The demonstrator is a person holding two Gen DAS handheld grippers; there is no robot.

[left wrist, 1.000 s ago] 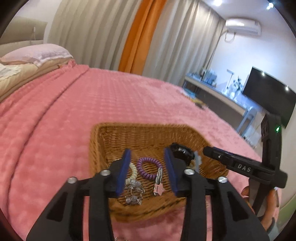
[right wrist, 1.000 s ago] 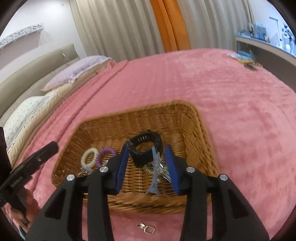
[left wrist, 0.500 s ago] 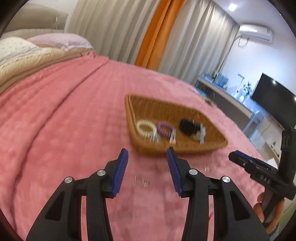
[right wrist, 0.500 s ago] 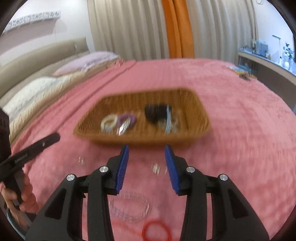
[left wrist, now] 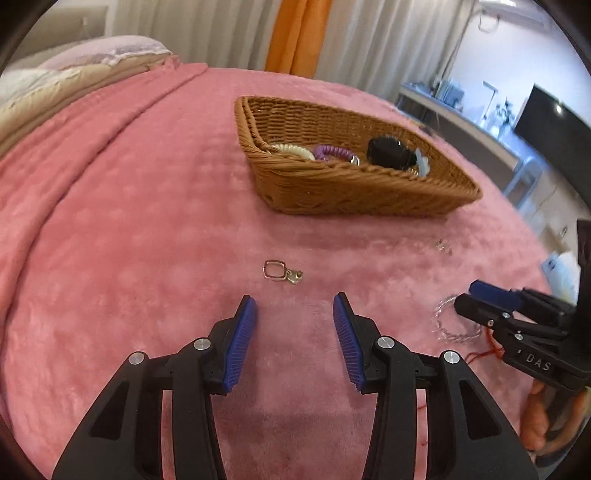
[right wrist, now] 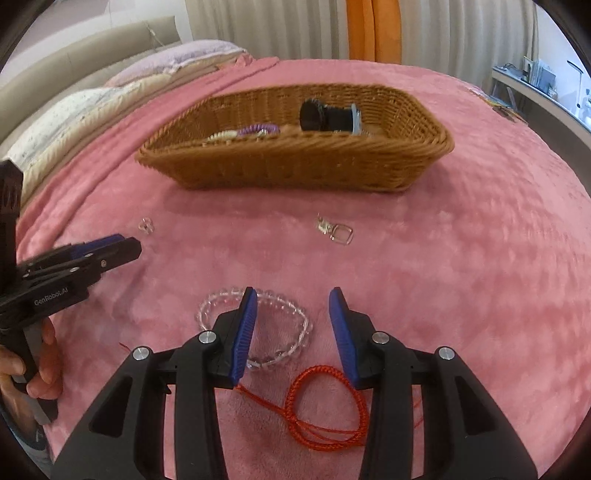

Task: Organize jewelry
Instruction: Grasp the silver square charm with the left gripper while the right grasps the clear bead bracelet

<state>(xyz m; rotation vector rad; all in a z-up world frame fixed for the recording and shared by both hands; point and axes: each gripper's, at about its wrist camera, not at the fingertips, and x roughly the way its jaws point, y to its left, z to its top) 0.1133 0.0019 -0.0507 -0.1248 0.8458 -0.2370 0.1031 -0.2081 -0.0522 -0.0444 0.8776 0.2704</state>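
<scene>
A wicker basket [left wrist: 369, 184] [right wrist: 295, 162] sits on the pink bedspread and holds a cream hair coil [left wrist: 291, 149], a purple coil [left wrist: 332, 151], a black watch [left wrist: 388, 153] and a light blue piece. My left gripper [left wrist: 294, 306] is open and empty, low over the bedspread just short of a small square gold earring [left wrist: 275, 269]. My right gripper [right wrist: 291, 301] is open and empty above a clear bead bracelet [right wrist: 291, 314] and a red cord bracelet [right wrist: 325, 402]. A second gold earring [right wrist: 340, 232] and a small clear piece [right wrist: 146, 224] lie loose.
Pillows [right wrist: 74, 107] lie at the left of the bed. A desk [left wrist: 461, 107] and a dark TV [left wrist: 554, 129] stand beyond the bed's right edge. Curtains [right wrist: 373, 29] hang behind. The bedspread [left wrist: 110, 221] stretches wide to the left.
Both grippers have pulled back from over the basket and come down low over the bedspread in front of it. The loose pieces are now in view.
</scene>
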